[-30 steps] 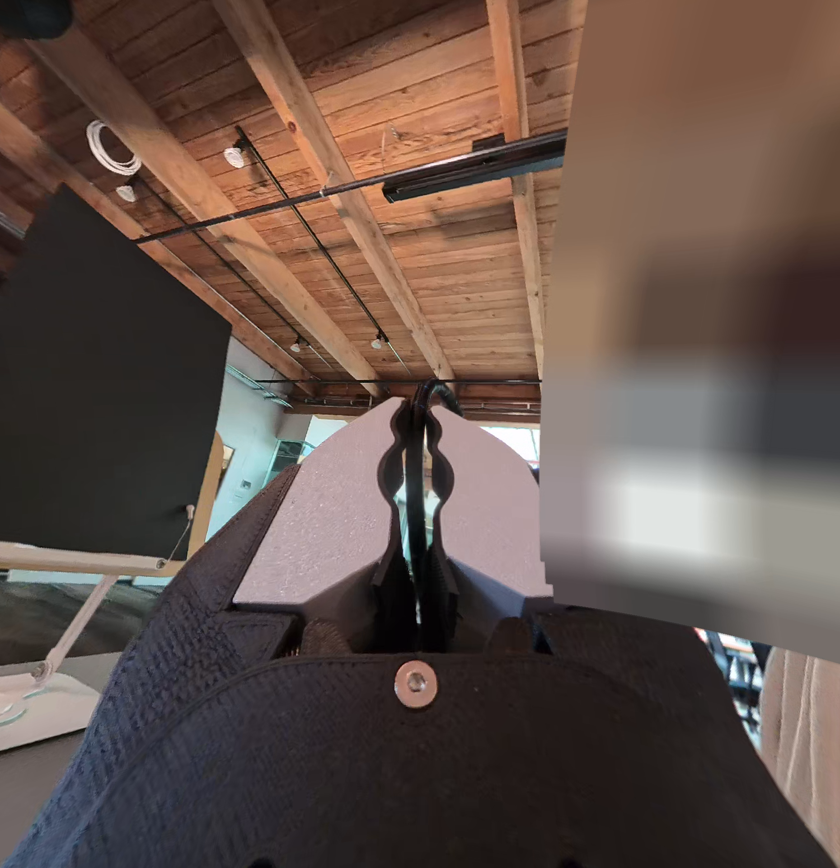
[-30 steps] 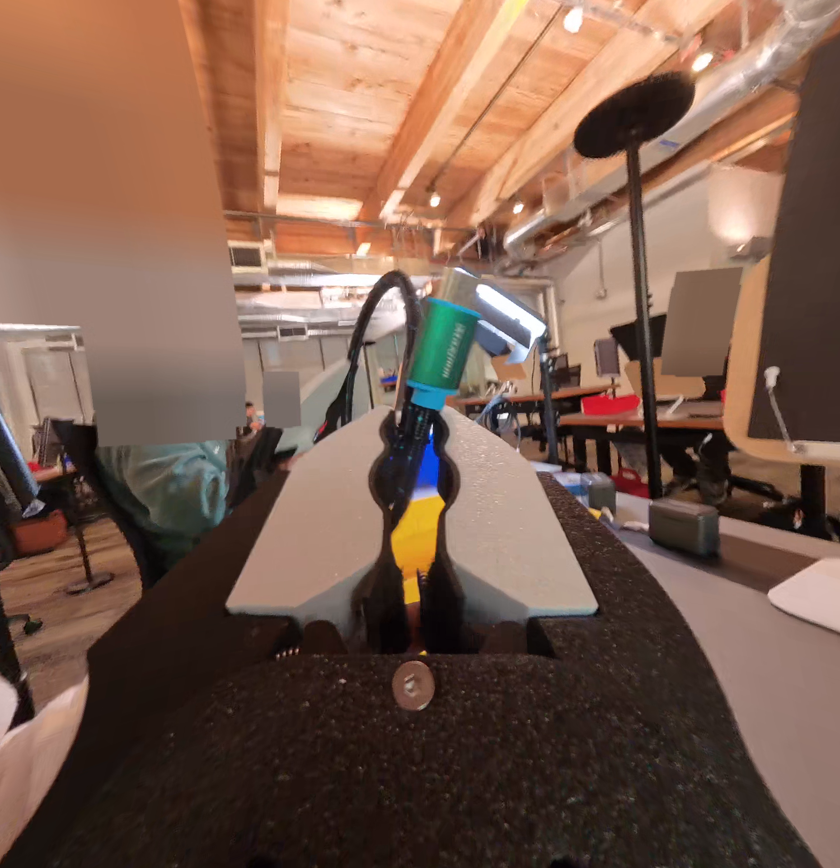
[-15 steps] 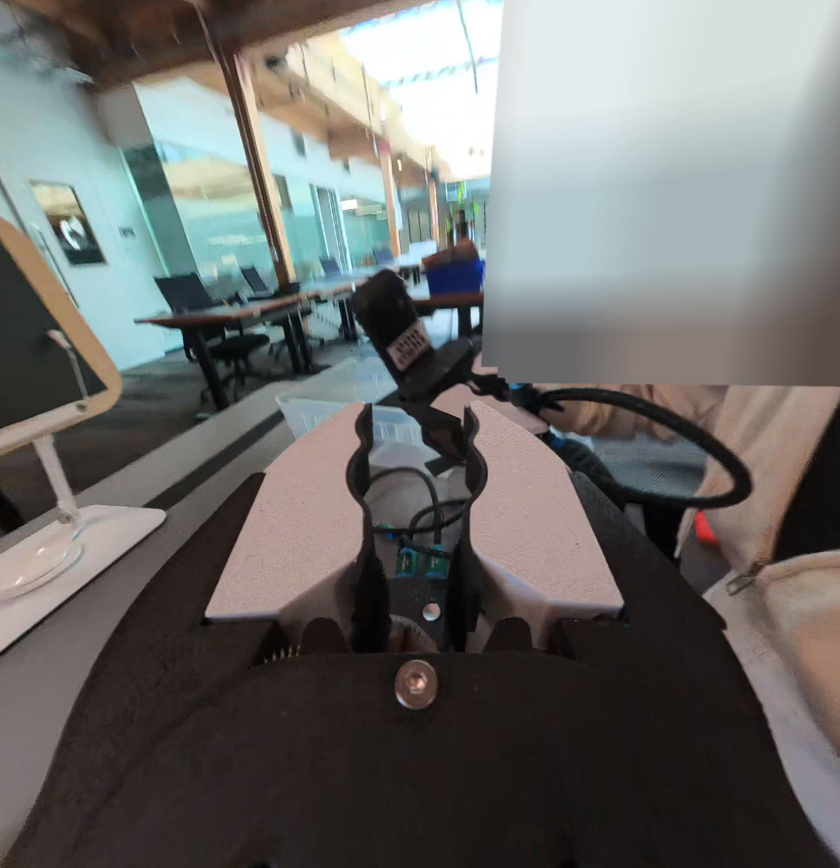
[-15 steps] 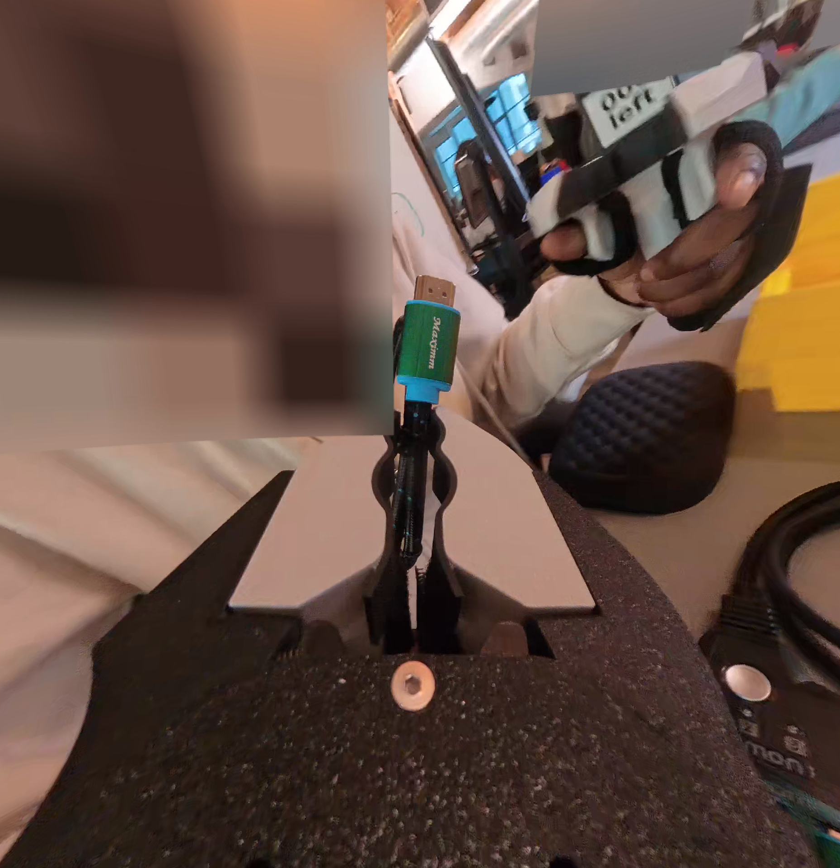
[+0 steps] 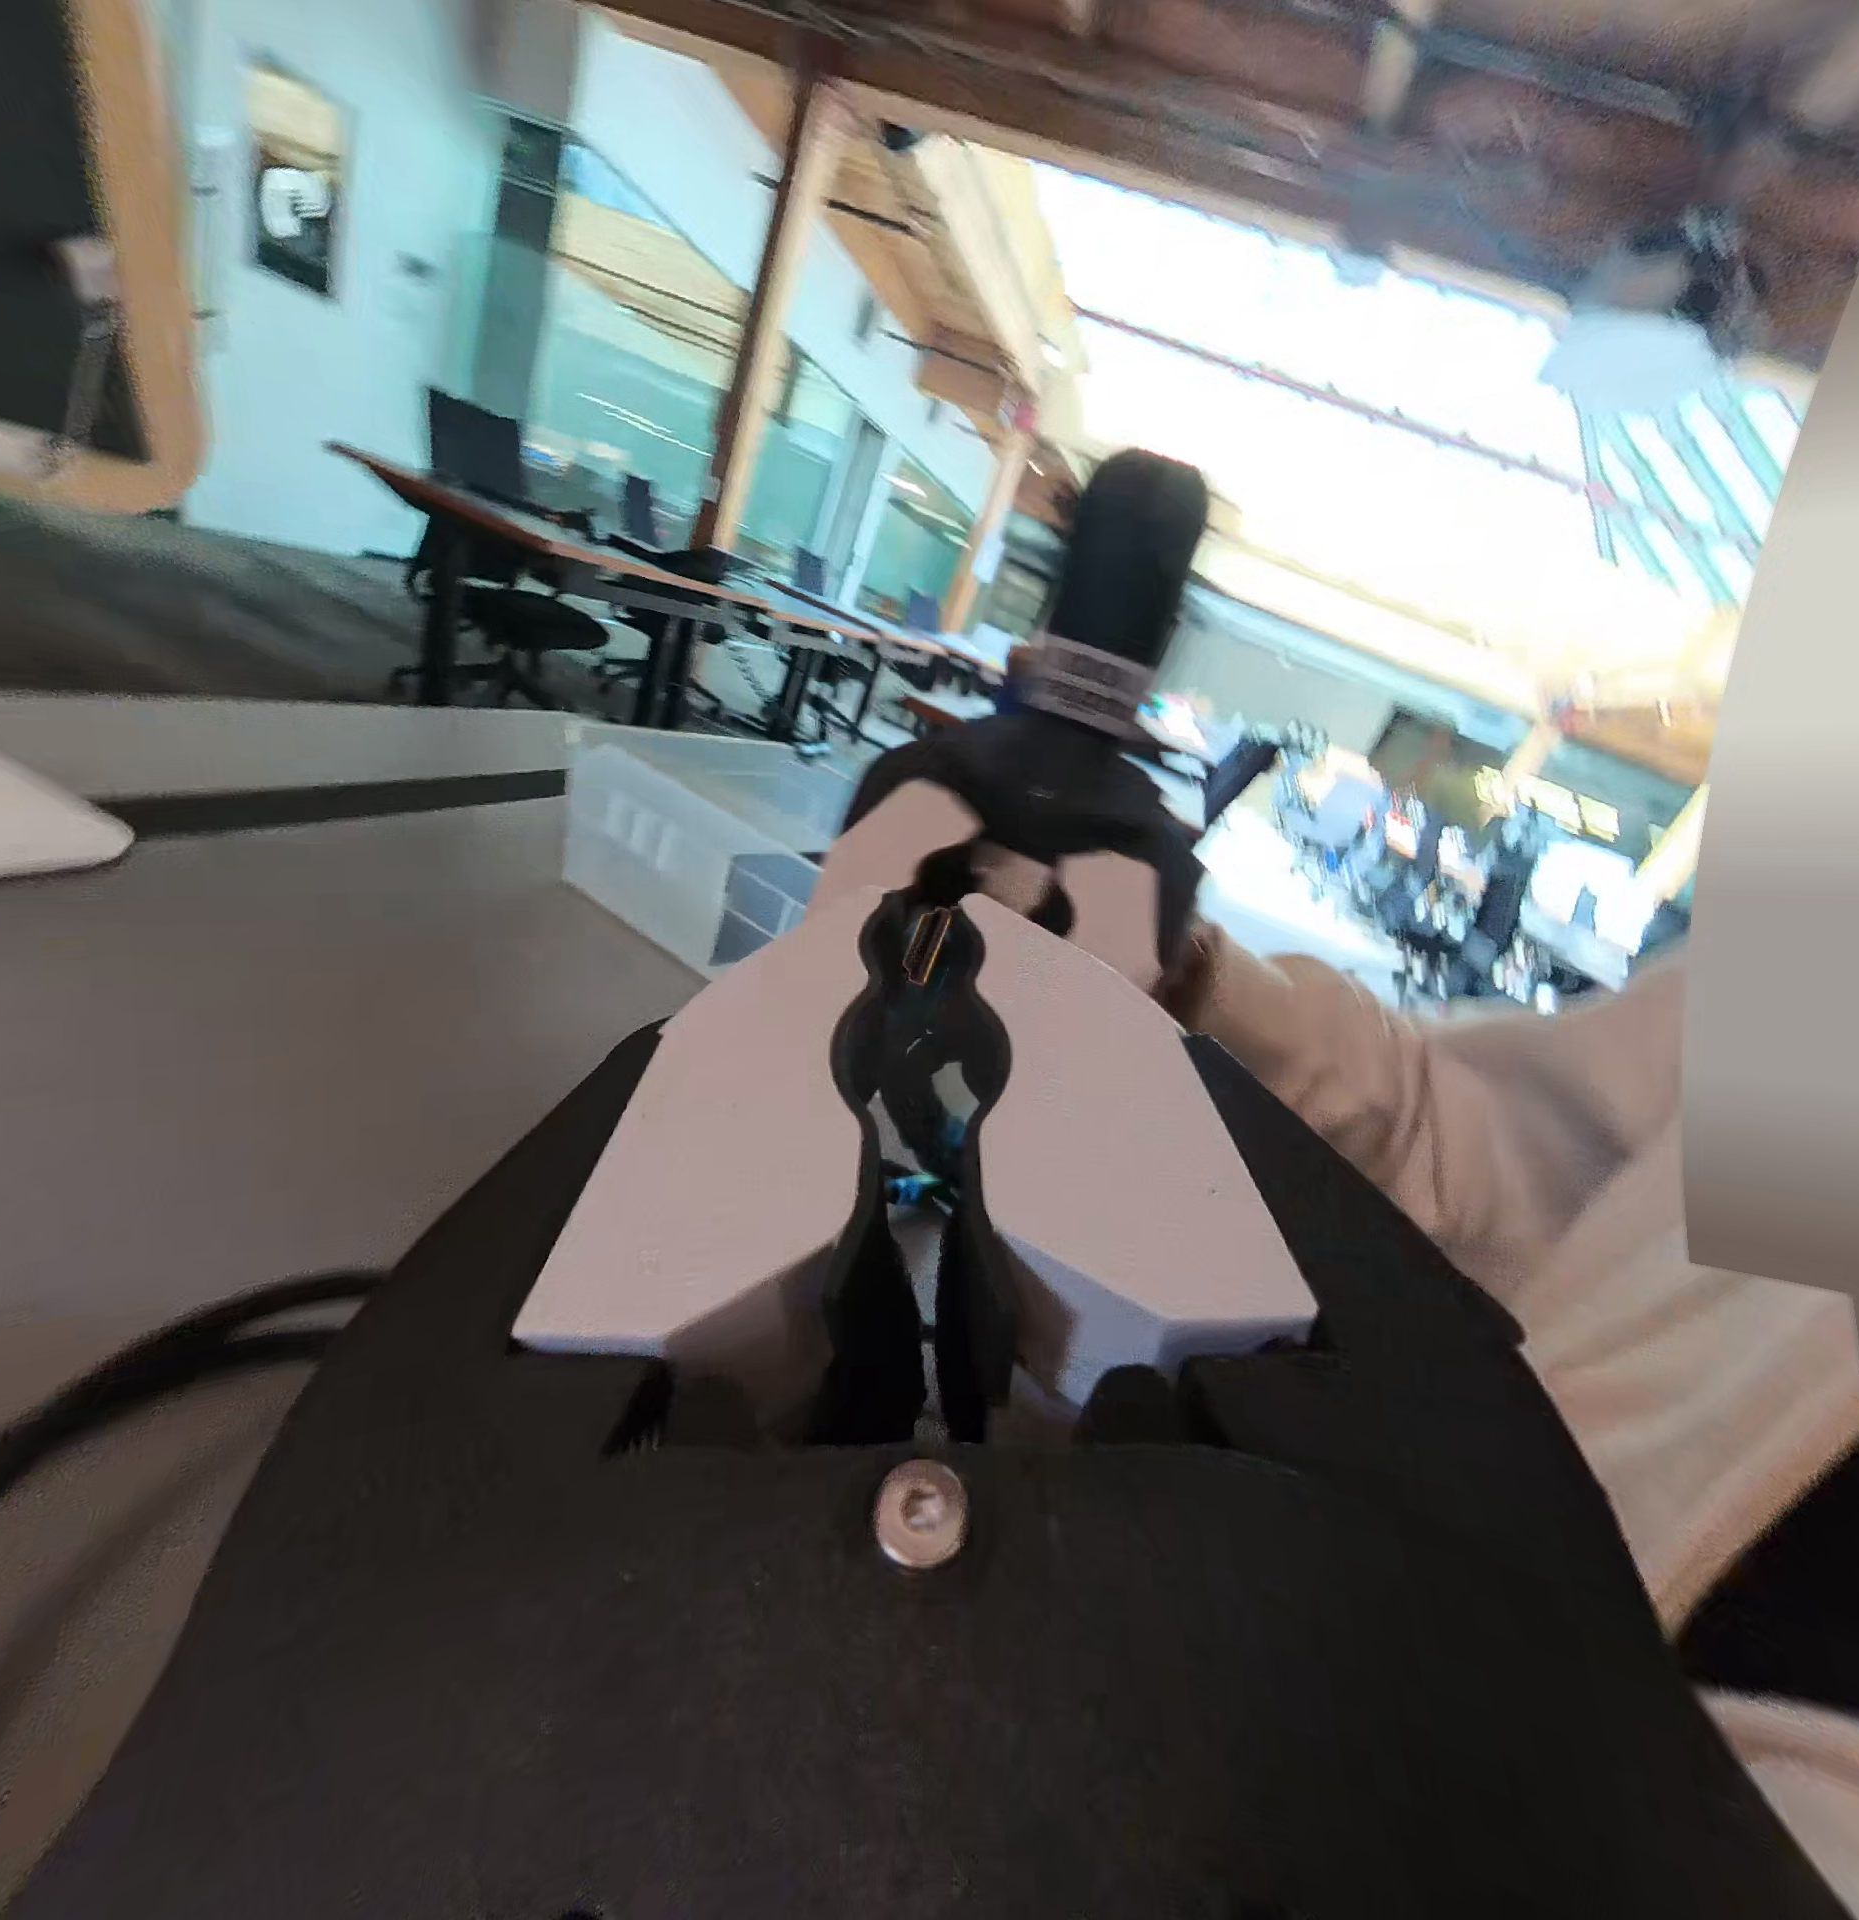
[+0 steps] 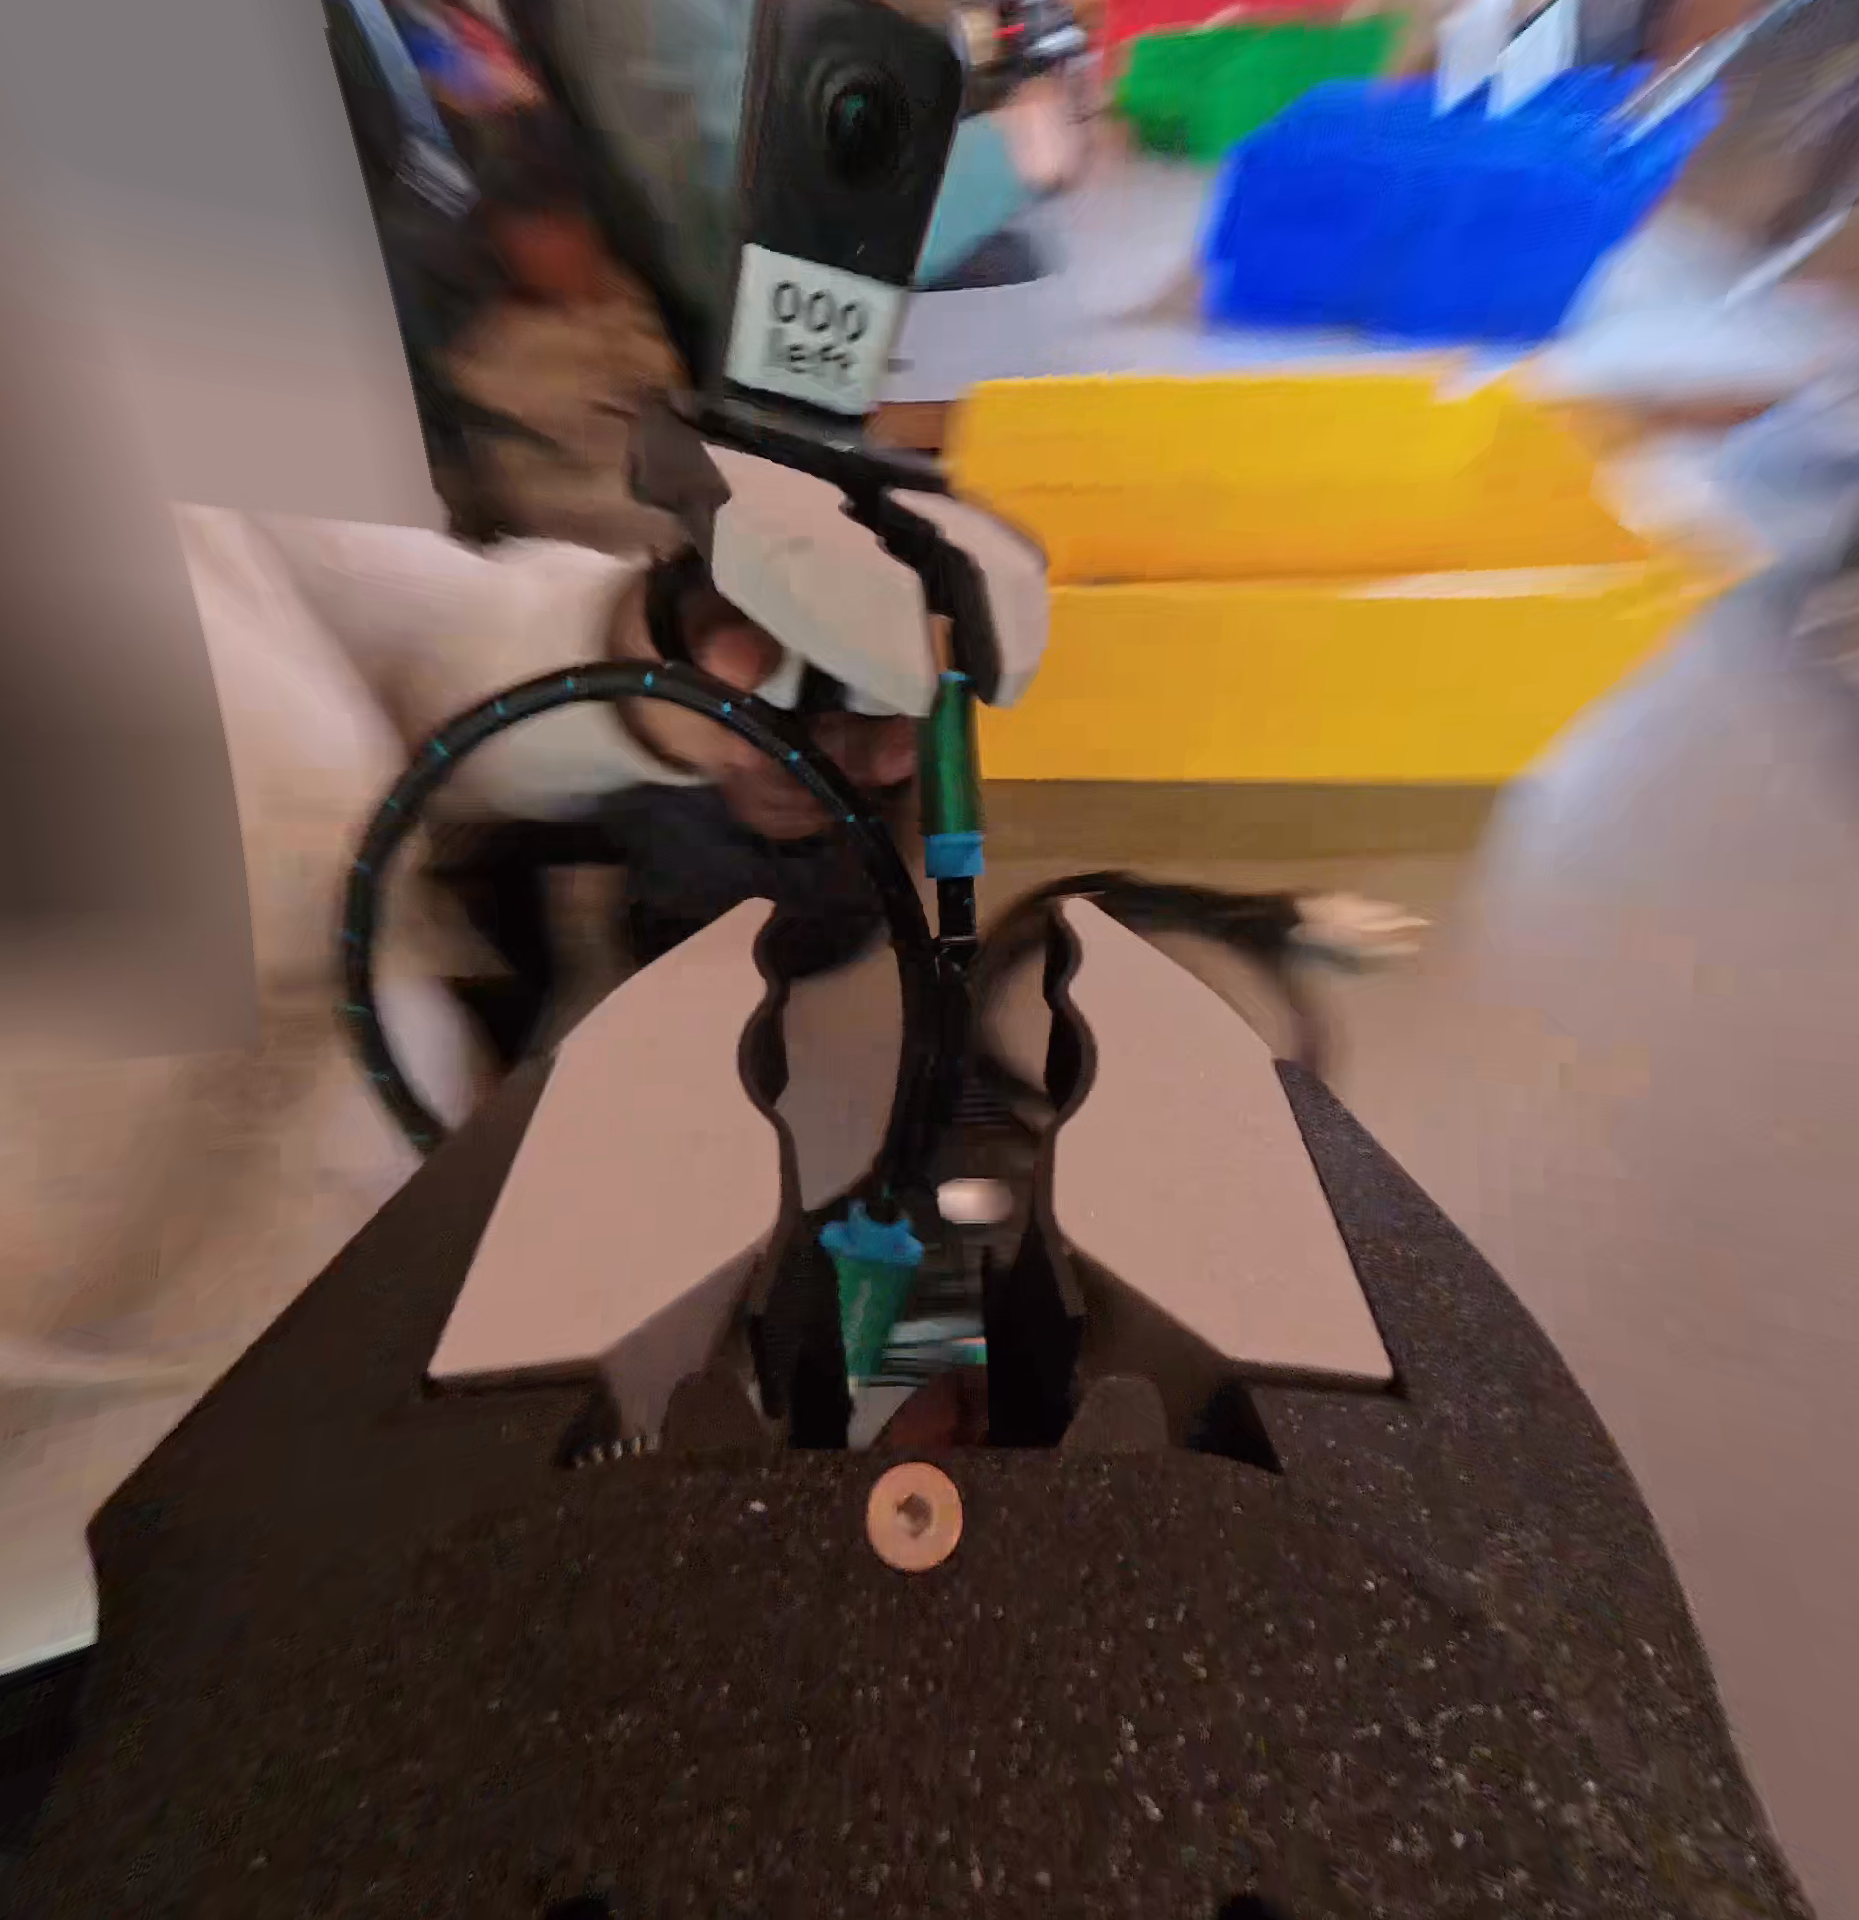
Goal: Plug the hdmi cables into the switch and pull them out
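HDMI cable (image 6: pixel 634 686), black braid flecked with blue, loops in the air between my two grippers above a smooth grey table (image 5: pixel 281 987). Behind it in the right wrist view stand a yellow bin (image 6: pixel 1320 623) and, farther back, a blue bin (image 6: pixel 1424 208), both blurred. In the left wrist view a clear plastic box (image 5: pixel 665 831) sits on the table past my fingertips, and my cream sleeve (image 5: pixel 1424 1122) fills the right side. A thicker smooth black lead (image 5: pixel 156 1351) curves over the table at lower left. My left gripper (image 5: pixel 925 914) is clamped on a green plug (image 6: pixel 948 764) with a blue collar, its gold metal tip (image 5: pixel 925 940) showing between the pale fingers. My right gripper (image 6: pixel 909 935) is spread wide, holding nothing. Between its fingers lie the black switch (image 6: pixel 982 1132) and the second green plug (image 6: pixel 871 1304) beside it; through the blur I cannot tell whether that plug is seated.
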Demonstrator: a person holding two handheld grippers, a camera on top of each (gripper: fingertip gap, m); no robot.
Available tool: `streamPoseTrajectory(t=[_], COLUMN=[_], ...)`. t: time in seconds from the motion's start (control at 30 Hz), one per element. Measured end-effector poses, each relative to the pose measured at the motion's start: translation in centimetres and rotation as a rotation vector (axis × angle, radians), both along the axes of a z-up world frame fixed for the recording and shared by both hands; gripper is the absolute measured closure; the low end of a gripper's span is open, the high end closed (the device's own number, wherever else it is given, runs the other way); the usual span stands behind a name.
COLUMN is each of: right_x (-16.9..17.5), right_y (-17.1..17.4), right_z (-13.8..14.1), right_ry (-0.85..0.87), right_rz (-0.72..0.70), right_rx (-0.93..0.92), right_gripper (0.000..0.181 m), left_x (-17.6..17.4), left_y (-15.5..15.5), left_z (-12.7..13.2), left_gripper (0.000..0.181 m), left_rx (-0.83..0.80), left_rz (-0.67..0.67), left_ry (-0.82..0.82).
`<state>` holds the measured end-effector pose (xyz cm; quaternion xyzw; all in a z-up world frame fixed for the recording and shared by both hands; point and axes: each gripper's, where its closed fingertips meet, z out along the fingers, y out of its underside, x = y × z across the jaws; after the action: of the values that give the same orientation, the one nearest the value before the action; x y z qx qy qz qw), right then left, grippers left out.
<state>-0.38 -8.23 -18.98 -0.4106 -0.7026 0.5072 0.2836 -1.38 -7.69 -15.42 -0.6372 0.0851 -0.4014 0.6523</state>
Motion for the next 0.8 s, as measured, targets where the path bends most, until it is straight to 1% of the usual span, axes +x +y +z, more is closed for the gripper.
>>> streamPoseTrajectory(t=[0.07, 0.1, 0.17, 0.23, 0.27, 0.37, 0.43, 0.5, 0.57, 0.6, 0.63, 0.67, 0.7, 0.73, 0.8], right_x=[-0.5, -0.5, -0.8, -1.2, -1.3, -1.3, -1.0, -0.5, 0.5, 1.6, 2.9, 4.4, 6.0, 7.6, 10.3], right_y=[1.4, 1.3, 0.9, 1.5, 1.7, 1.8, 1.8, 1.6, 1.3, 1.4, 1.7, 2.0, 2.3, 2.6, 3.0], right_z=[1.3, 1.8, 1.0, 0.2, 0.1, 0.1, 0.1, 0.0, -0.3, -0.6, -0.8, -1.3, -1.9, -2.6, -4.1], right_ry=[0.218, 0.296, 0.322, 0.307, 0.307, 0.314, 0.311, 0.288, 0.257, 0.222, 0.184, 0.139, 0.085, 0.027, -0.078], right_rz=[-0.207, -0.279, -0.375, -0.489, -0.52, -0.538, -0.55, -0.529, -0.468, -0.437, -0.418, -0.385, -0.357, -0.34, -0.314], right_rx=[0.379, 0.547, 0.839, 1.031, 1.084, 1.14, 1.143, 1.103, 1.0, 0.951, 0.909, 0.862, 0.809, 0.753, 0.66], right_gripper=[0.131, 0.135, 0.138, 0.137, 0.138, 0.156, 0.157, 0.157, 0.158, 0.158, 0.158, 0.158, 0.158, 0.158, 0.158], left_x=[-1.5, -1.8, -1.8, -1.0, -0.4, 0.5, 0.7, 1.3, 2.2, 2.5, 2.7, 2.9, 3.1, 3.3, 4.2], left_y=[0.6, 0.8, 1.1, 1.3, 1.3, 1.3, 1.2, 1.1, 0.5, 0.1, -0.3, -0.7, -1.0, -1.2, -1.5], left_z=[-0.6, -0.7, -0.9, -1.2, -1.4, -1.2, -1.2, -1.2, -1.1, -1.3, -1.9, -3.0, -4.5, -6.1, -9.3], left_gripper=[0.173, 0.174, 0.173, 0.174, 0.174, 0.175, 0.174, 0.174, 0.174, 0.166, 0.153, 0.146, 0.14, 0.128, 0.112], left_rx=[-0.063, -0.089, -0.134, -0.172, -0.188, -0.217, -0.219, -0.207, -0.174, -0.147, -0.125, -0.113, -0.114, -0.12, -0.126], left_rz=[0.072, 0.087, 0.098, 0.097, 0.088, 0.068, 0.067, 0.031, -0.07, -0.105, -0.126, -0.14, -0.141, -0.138, -0.163], left_ry=[-0.138, -0.214, -0.347, -0.421, -0.447, -0.559, -0.559, -0.507, -0.379, -0.262, -0.104, 0.086, 0.284, 0.474, 0.798])
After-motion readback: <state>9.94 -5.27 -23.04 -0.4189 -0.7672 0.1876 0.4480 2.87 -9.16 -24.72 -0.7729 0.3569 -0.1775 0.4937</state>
